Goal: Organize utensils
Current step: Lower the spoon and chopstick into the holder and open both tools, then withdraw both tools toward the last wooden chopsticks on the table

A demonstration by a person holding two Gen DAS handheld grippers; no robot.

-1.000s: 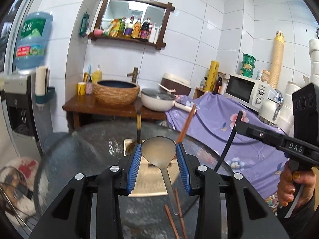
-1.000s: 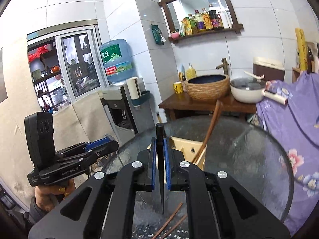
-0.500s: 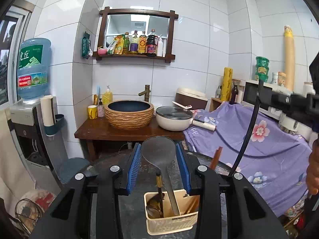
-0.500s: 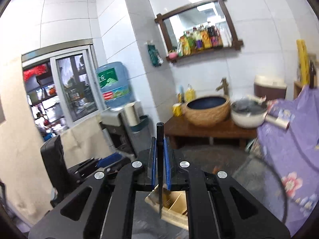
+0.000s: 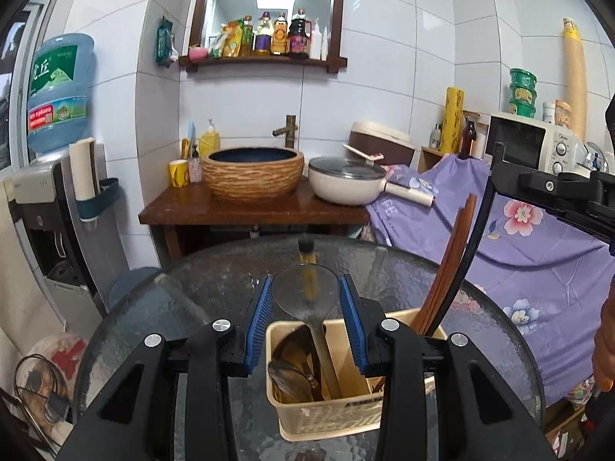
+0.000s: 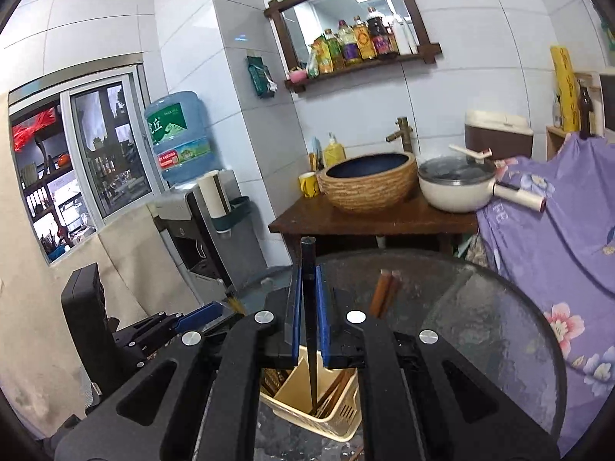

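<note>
We hold our left gripper (image 5: 306, 320) low in the middle of the left wrist view. Between its two blue pads sits a see-through plastic rice spoon (image 5: 307, 303). The round scoop end is up at the fingertips, and both pads press on its sides, so the fingers grip the spoon. Its long handle slopes down, and its lower end sits inside the cream plastic utensil basket (image 5: 326, 415) at the bottom middle of the frame. The basket stands on the round dark glass table (image 5: 192, 299). Dark wooden spoons (image 5: 296, 368) lie in the left part of the basket, right beside the clear handle. Reddish-brown wooden chopsticks (image 5: 449, 261) stand in the right part and lean up toward the upper right.

In the right wrist view, our right gripper (image 6: 307, 315) is in the lower middle. Its blue pads are clenched tight on a thin black chopstick (image 6: 309, 307). The stick pokes up a little past the fingertips. Its lower end points down into the same basket (image 6: 307, 411) at the bottom of the frame. We cannot tell if the tip touches the basket floor. The left gripper (image 6: 180, 326) shows at the lower left of this view, next to the basket.
</note>
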